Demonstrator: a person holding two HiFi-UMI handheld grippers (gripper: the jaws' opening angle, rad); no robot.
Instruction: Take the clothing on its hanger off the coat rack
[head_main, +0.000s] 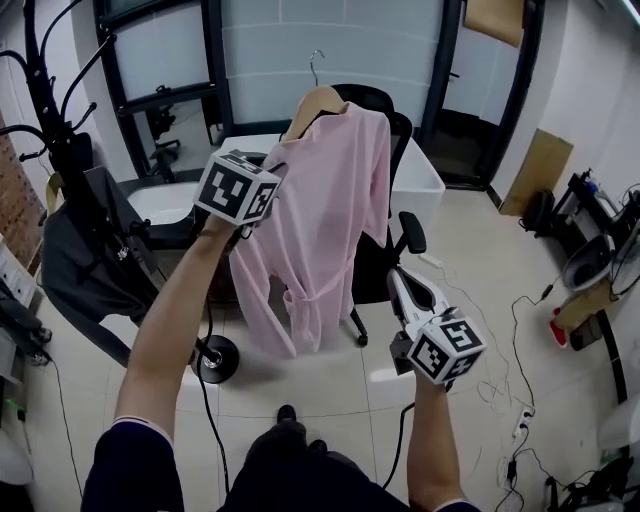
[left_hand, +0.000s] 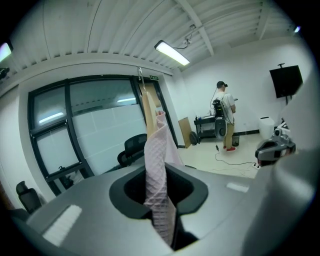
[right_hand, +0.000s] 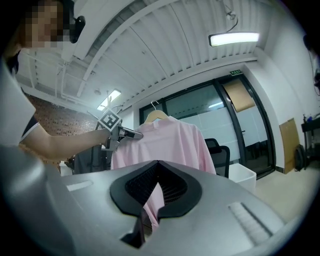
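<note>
My left tool (left_hand: 160, 202) pinches the pink robe (head_main: 322, 215) at its shoulder, well apart from the coat rack (head_main: 44, 100). Fabric hides most of the wooden hanger (head_main: 311, 104). My right tool (right_hand: 149, 202) is narrow, holding nothing.

The pink garment (head_main: 325, 210) hid most of the hanger (head_main: 306, 110); the coat rack (head_main: 42, 100), at ten o'clock in the head view, ran off the edge; the far person (left_hand: 227, 120) stood too small for detail
</note>
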